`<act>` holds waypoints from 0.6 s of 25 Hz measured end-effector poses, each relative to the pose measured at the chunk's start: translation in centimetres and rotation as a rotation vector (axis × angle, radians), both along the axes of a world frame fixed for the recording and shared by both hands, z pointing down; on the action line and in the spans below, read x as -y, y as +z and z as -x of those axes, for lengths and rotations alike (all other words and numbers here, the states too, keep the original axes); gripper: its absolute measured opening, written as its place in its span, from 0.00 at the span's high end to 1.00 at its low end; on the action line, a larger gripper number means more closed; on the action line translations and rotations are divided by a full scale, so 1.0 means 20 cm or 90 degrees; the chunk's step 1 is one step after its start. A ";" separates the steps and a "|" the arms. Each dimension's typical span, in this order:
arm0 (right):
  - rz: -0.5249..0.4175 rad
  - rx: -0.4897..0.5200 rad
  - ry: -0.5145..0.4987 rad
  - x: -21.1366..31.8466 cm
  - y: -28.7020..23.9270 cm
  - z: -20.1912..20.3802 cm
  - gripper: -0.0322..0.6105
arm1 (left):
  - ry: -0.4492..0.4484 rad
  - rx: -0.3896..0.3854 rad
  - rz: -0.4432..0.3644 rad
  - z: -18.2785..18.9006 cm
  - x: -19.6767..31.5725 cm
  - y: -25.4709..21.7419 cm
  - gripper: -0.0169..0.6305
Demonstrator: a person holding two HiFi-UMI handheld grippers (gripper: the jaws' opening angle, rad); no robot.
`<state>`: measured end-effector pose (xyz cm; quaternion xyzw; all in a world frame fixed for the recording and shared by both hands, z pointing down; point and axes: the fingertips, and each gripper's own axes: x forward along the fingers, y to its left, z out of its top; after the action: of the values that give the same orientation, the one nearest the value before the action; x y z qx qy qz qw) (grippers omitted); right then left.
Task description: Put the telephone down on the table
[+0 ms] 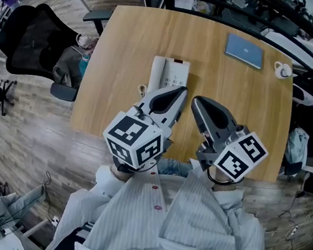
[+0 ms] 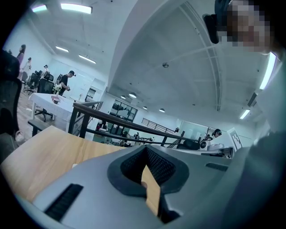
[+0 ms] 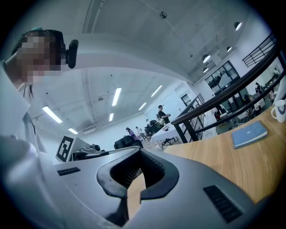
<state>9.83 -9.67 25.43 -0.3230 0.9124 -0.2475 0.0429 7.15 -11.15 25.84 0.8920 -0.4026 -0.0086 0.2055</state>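
The white telephone (image 1: 170, 72) lies flat on the wooden table (image 1: 120, 55), a little left of the middle, with its near end hidden behind my left gripper (image 1: 180, 91). That gripper hovers just in front of the telephone with its jaws pressed together and nothing between them. My right gripper (image 1: 195, 101) is beside it to the right, also shut and empty, clear of the telephone. In the left gripper view the shut gripper (image 2: 149, 172) points over the tabletop. The right gripper view shows the right gripper (image 3: 136, 179) shut, with bare wood beyond it.
A blue book (image 1: 244, 50) lies at the table's far right and a white cup (image 1: 281, 69) stands near the right corner; both show in the right gripper view, book (image 3: 249, 133) and cup (image 3: 279, 109). A black office chair (image 1: 28, 38) stands left of the table.
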 end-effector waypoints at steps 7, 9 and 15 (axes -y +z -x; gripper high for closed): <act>0.012 -0.002 -0.002 0.00 0.02 0.00 0.90 | 0.008 0.012 0.002 -0.02 -0.01 0.02 0.96; 0.013 -0.004 -0.002 0.00 0.03 0.00 0.90 | 0.010 0.013 0.003 -0.02 -0.01 0.03 0.96; 0.019 -0.011 -0.005 0.02 0.05 0.02 0.90 | 0.013 0.017 0.002 0.00 0.00 0.03 0.96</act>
<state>9.51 -10.06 26.40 -0.3224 0.9103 -0.2581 0.0294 7.23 -11.09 26.47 0.8958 -0.3962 0.0059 0.2014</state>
